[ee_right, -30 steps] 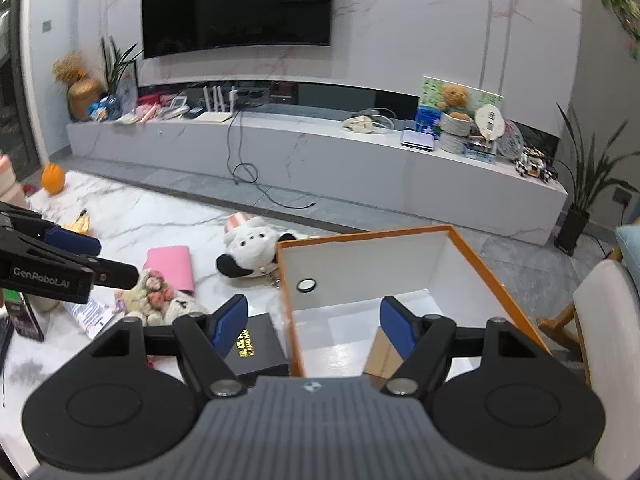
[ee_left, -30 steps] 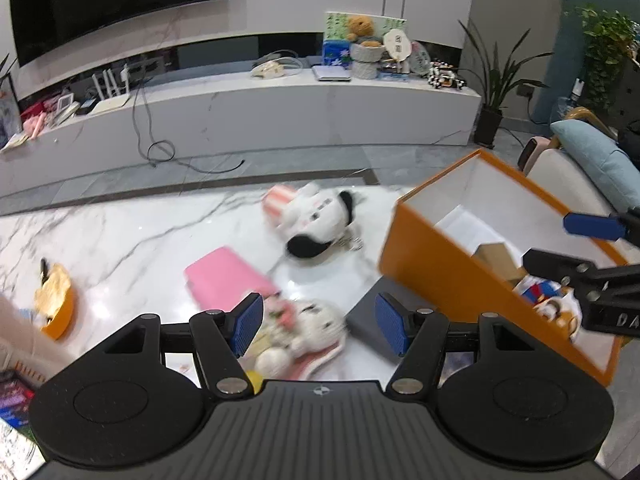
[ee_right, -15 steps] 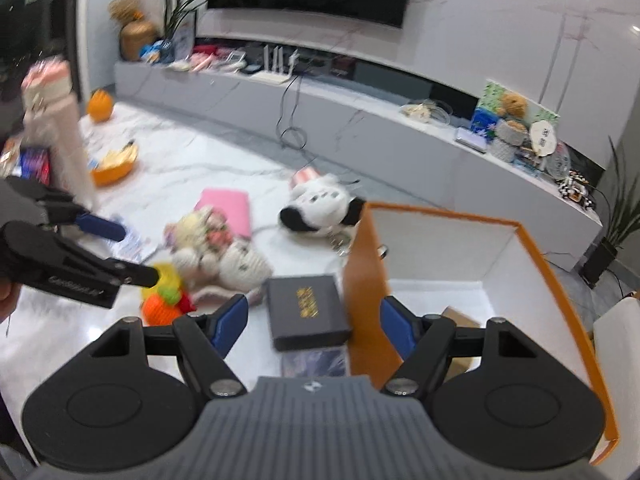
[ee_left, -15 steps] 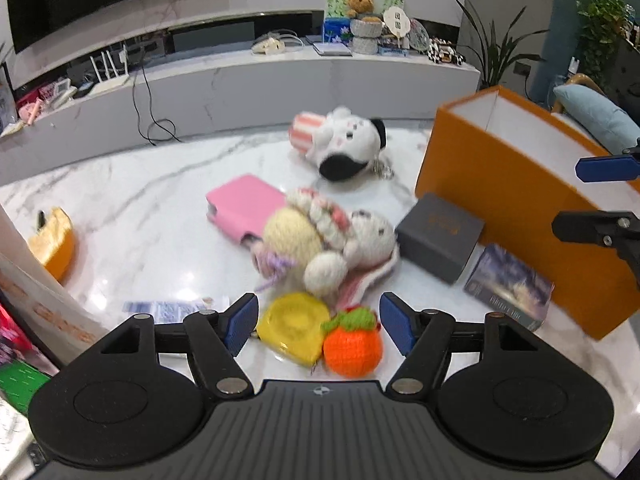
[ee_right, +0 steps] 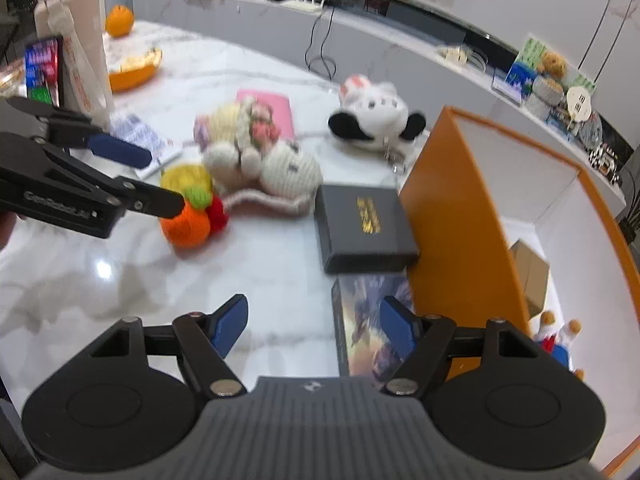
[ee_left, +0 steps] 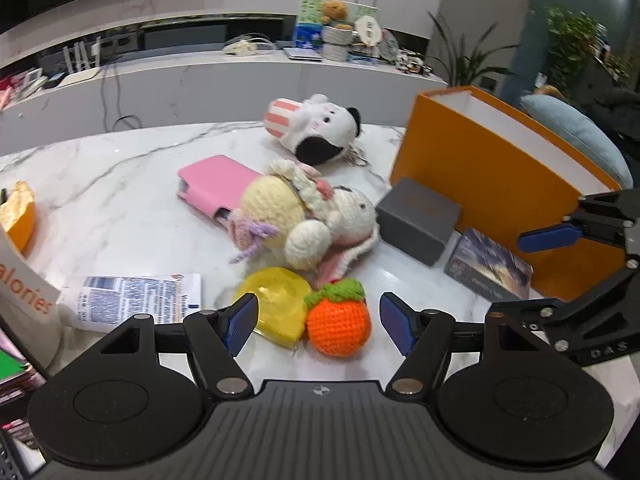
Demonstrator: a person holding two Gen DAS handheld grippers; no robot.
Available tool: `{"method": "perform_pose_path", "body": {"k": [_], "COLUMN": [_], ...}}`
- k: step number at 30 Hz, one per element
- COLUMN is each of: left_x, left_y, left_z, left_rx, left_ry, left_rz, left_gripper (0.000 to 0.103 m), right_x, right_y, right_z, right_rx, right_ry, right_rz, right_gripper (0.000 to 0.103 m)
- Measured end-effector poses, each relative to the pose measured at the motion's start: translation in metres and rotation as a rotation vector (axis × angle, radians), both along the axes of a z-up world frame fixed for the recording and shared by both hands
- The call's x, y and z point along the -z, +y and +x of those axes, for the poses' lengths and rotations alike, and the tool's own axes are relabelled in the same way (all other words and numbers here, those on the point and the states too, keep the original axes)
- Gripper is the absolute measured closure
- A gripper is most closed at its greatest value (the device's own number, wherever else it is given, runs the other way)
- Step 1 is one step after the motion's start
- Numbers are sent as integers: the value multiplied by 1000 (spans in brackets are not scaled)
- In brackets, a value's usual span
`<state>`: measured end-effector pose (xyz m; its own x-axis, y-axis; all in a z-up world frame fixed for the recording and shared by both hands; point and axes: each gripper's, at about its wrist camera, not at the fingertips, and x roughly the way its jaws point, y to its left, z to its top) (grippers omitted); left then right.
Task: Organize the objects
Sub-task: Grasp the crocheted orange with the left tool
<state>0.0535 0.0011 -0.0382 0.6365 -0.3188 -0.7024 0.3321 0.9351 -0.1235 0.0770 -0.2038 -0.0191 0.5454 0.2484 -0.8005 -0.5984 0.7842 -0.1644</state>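
I held my left gripper [ee_left: 318,322] low over the marble table [ee_left: 120,184] with its jaws spread wide, because the crocheted orange [ee_left: 338,328] sat right between the fingertips at twelve o'clock, upright on its base, and I judged it the next thing to lift. Nothing was pinched. The yellow disc [ee_left: 276,300] lay touching the orange at its nine o'clock, so my left pad had little room there; the right pad had bare marble beside it.

My right gripper [ee_right: 312,326] was also spread and carrying nothing, hovering above the picture book [ee_right: 368,332], which lay flat just beside the orange box [ee_right: 452,216]. The box stood open-topped at two o'clock from that wrist, with a small cardboard carton [ee_right: 528,276] and some toys already inside, which is why I took it for the place everything was bound.

The black case [ee_right: 364,228] lay against the box wall, its far corner touching or nearly so; the blur did not let me tell. The knitted doll [ee_left: 304,216] sprawled at twelve o'clock beyond the orange, partly over the pink case [ee_left: 214,186], and the panda plush [ee_left: 320,128] lay farther off at twelve. Open marble lay at my right wrist's nine o'clock, a clear lane, whereas the box wall at three o'clock was an edge to lift over.
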Motion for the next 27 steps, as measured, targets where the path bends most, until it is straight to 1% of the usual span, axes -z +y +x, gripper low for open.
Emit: {"method": "perform_pose_path", "body": {"k": [2, 6, 9, 11, 13, 14, 15, 22, 24, 27], "left_x": [1, 5, 12, 16, 20, 22, 25, 29, 27, 20], "left_y": [-5, -19, -27, -28, -26, -25, -25, -23, -22, -16], "left_z": [0, -1, 2, 4, 6, 7, 9, 9, 9, 8], "left_rx": [28, 101, 121, 125, 130, 136, 142, 141, 132, 104], "left_ry": [-10, -40, -34, -25, -9, 2, 14, 16, 13, 44], "left_rz": [8, 16, 41, 38, 28, 26, 31, 35, 24, 14], "left_gripper": [24, 24, 24, 25, 38, 51, 54, 54, 54, 55], "right_x": [6, 15, 18, 20, 22, 22, 23, 21, 20, 17], "right_y": [-1, -4, -7, -7, -5, -5, -3, 9, 13, 19], "right_z": [3, 9, 12, 14, 15, 16, 16, 15, 15, 16], "right_rx": [16, 44, 63, 67, 65, 62, 59, 31, 26, 25], "right_ry": [21, 33, 30, 14, -3, -12, -20, -23, -23, -25], "right_rz": [-18, -34, -38, -42, -45, -47, -52, -53, -50, -36], "right_gripper": [29, 29, 29, 29, 29, 29, 28, 28, 28, 28]}}
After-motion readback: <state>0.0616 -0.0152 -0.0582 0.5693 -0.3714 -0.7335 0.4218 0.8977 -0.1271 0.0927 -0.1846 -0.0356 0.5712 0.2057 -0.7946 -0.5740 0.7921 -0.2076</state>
